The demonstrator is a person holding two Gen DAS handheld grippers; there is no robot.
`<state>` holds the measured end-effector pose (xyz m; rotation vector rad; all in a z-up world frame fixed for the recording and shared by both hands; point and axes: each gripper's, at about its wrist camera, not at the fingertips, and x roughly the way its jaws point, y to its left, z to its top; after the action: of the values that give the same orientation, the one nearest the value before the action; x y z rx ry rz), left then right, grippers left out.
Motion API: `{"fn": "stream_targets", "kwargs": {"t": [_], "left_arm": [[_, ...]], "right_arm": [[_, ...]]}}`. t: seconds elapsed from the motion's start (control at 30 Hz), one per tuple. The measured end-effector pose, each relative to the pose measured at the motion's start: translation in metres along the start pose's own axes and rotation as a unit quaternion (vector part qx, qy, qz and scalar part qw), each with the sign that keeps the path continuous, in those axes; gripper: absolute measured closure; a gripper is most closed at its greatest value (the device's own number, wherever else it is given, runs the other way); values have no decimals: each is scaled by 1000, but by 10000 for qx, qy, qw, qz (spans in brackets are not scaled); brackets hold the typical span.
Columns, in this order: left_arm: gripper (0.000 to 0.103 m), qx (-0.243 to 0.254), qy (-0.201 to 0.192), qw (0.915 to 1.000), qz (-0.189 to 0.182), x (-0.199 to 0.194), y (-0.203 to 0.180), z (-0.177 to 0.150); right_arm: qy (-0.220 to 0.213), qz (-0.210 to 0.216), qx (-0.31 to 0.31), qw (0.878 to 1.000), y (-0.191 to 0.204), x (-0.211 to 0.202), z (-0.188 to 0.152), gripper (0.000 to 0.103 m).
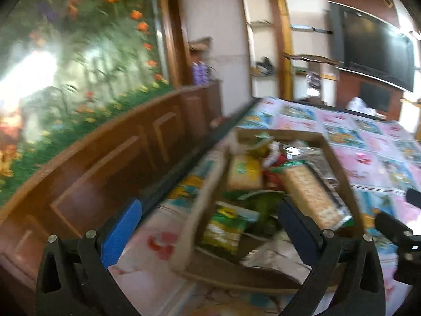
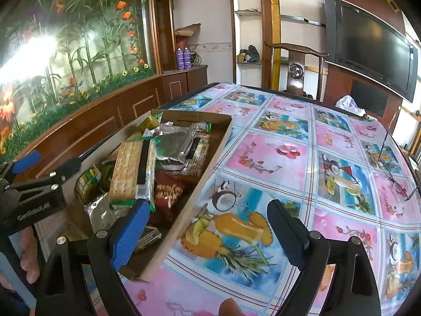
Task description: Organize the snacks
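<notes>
An open cardboard box point(image 2: 200, 179) of snacks stands near the table's left edge. Inside it, a long pack of crackers point(image 2: 129, 168) leans over silver foil packets point(image 2: 179, 144), green and yellow packets point(image 2: 88, 183) and a red packet point(image 2: 167, 191). My right gripper point(image 2: 208, 231) stands open over the box's near right corner: the blue pad is above the box, the dark pad above the tablecloth, and nothing is held. The left wrist view is blurred. There my left gripper point(image 1: 210, 226) gapes wide and empty at the box point(image 1: 339, 158), with the crackers point(image 1: 310, 194) just beyond its dark finger.
A fruit-patterned tablecloth point(image 2: 289, 158) covers the table. Eyeglasses point(image 2: 389, 163) lie at its right, and a white bag point(image 2: 350, 104) and a chair point(image 2: 296, 71) are at the far end. A wooden cabinet point(image 2: 105, 121) runs along the left. A hand point(image 2: 29, 258) shows at lower left.
</notes>
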<state>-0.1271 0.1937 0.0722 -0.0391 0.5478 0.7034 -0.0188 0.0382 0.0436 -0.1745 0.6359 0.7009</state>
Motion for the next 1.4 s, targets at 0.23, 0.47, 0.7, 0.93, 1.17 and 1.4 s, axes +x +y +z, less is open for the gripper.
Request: {"fn": "stream_targets", "kwargs": {"t": [0.23, 0.47, 0.7, 0.93, 1.17, 1.4], "left_arm": [[0, 32, 450, 9988, 165, 18, 1, -6], [0, 7, 631, 9980, 69, 26, 3, -7], [0, 19, 655, 9978, 80, 26, 4, -9], [0, 82, 626, 9980, 96, 23, 2, -10], [0, 86, 631, 9979, 102, 23, 1, -10], [0, 102, 638, 9979, 98, 22, 1, -10]], "right_arm": [[55, 103, -112, 9999, 6, 1, -4, 7], [137, 172, -101, 9997, 8, 4, -5, 7], [151, 172, -103, 9997, 9, 4, -5, 7], [147, 178, -104, 9997, 9, 4, -5, 7], [146, 171, -103, 9997, 9, 4, -5, 7], [148, 164, -94, 9997, 8, 4, -5, 7]]}}
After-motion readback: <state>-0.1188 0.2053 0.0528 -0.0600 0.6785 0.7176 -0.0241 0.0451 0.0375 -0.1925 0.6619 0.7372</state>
